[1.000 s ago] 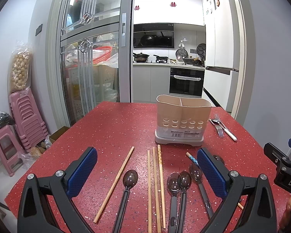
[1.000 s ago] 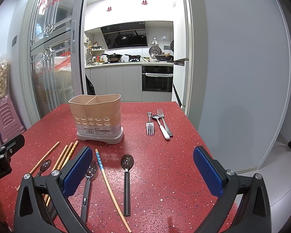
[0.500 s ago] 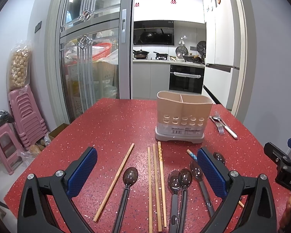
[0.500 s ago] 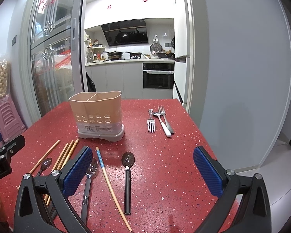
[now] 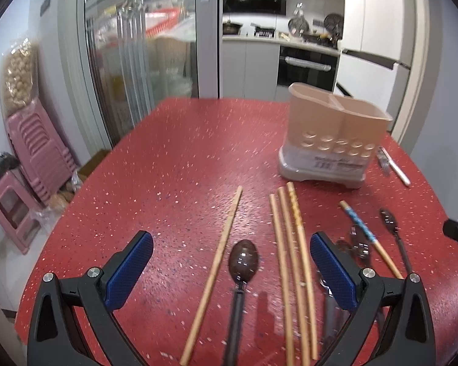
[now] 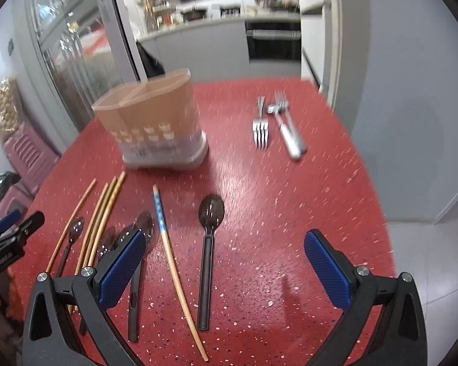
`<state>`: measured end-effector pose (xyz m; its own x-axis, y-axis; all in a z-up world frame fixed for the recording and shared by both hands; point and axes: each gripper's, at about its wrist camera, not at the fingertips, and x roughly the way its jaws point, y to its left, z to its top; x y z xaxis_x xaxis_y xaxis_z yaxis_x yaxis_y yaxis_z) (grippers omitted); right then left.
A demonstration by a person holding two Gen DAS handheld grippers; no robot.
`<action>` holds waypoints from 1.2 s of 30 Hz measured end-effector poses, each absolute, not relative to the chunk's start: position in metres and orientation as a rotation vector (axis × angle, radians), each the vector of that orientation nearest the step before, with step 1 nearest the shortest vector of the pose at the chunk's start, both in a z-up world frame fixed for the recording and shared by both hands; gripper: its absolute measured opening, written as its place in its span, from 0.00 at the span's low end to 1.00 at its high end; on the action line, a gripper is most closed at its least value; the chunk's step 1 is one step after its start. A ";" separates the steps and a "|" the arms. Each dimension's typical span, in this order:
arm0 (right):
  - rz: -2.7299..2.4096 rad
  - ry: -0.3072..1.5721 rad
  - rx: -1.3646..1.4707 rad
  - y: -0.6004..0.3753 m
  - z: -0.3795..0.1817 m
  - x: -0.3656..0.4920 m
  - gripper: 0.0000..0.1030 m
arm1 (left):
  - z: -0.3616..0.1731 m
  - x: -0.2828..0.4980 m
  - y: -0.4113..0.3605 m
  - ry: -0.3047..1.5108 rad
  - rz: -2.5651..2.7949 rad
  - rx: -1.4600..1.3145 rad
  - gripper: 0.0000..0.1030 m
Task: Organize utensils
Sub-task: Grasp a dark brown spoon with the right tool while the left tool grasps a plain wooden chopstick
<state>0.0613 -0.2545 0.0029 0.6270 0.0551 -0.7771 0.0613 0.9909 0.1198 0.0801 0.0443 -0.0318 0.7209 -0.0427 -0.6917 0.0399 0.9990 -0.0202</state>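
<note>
Left claw (image 5: 231,270): spread wide, empty, low over a dark spoon (image 5: 242,262) and a lone chopstick (image 5: 218,262) on the red table (image 5: 183,164).
Right claw (image 6: 224,263): wide, empty, above another dark spoon (image 6: 210,213) and a blue-banded chopstick (image 6: 168,244).
Holder (image 5: 336,140): upright, empty, beyond the chopsticks.
Forks (image 6: 274,122): well apart, far right.
Risk: pinching spoon and chopstick together, being close neighbours; slipping on the thin stick.

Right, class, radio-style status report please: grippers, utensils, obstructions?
Left gripper open, empty. Right gripper open, empty. Holder empty; spoons, chopsticks, forks on table. Nothing obstructing.
</note>
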 end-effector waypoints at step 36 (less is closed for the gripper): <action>0.063 1.450 -0.079 -0.217 -0.059 0.170 0.30 | -0.094 0.221 0.019 1.219 -0.290 0.186 0.48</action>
